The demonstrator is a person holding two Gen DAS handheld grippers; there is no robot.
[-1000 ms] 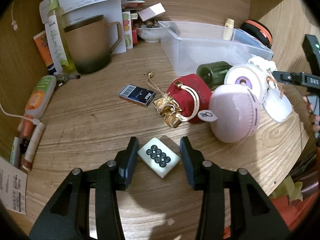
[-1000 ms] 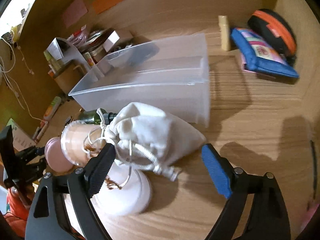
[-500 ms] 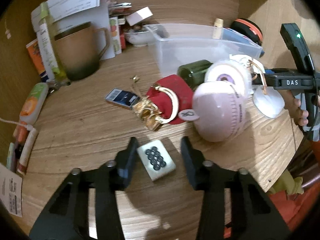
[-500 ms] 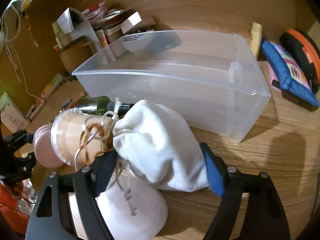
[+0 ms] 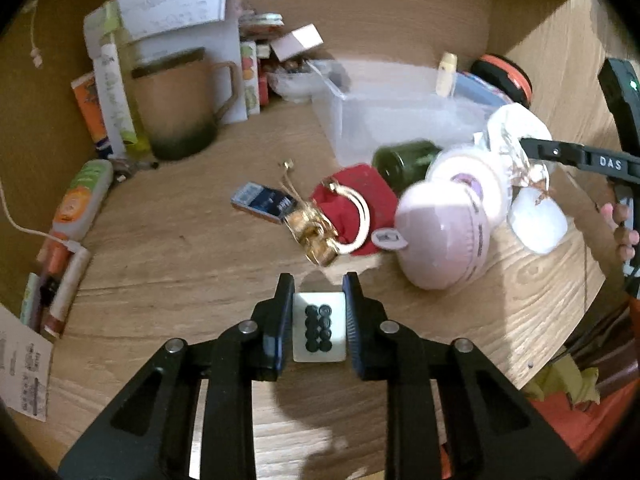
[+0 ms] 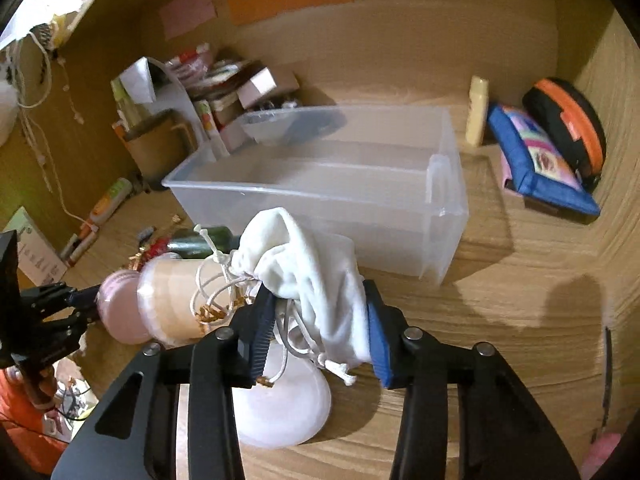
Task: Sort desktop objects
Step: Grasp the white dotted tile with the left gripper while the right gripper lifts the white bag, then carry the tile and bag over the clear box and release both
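Note:
My left gripper [image 5: 319, 294] is shut on a white mahjong tile [image 5: 319, 327] with black dots, low over the wooden desk [image 5: 168, 264]. My right gripper [image 6: 320, 312] is shut on a white drawstring pouch [image 6: 312, 268] and holds it raised in front of the clear plastic bin [image 6: 320, 184]. The pouch also shows in the left wrist view [image 5: 516, 128]. A red pouch with gold cord [image 5: 352, 208], a pink round case [image 5: 444, 240], a white round case [image 5: 468, 184] and a green bottle [image 5: 404, 156] lie near the bin [image 5: 392, 120].
A brown mug [image 5: 180, 104], tubes [image 5: 80, 200], papers and small boxes crowd the left and back. A blue card box [image 5: 264, 202] lies mid-desk. A blue pouch [image 6: 536, 160], a black-orange case [image 6: 568, 124] and a yellow tube [image 6: 478, 110] sit behind the bin. A white dome lid [image 6: 280, 408] lies below my right gripper.
My left gripper has closed on the mahjong tile, turning it square between the fingers. My right gripper has closed on the white pouch and lifted it off the desk.

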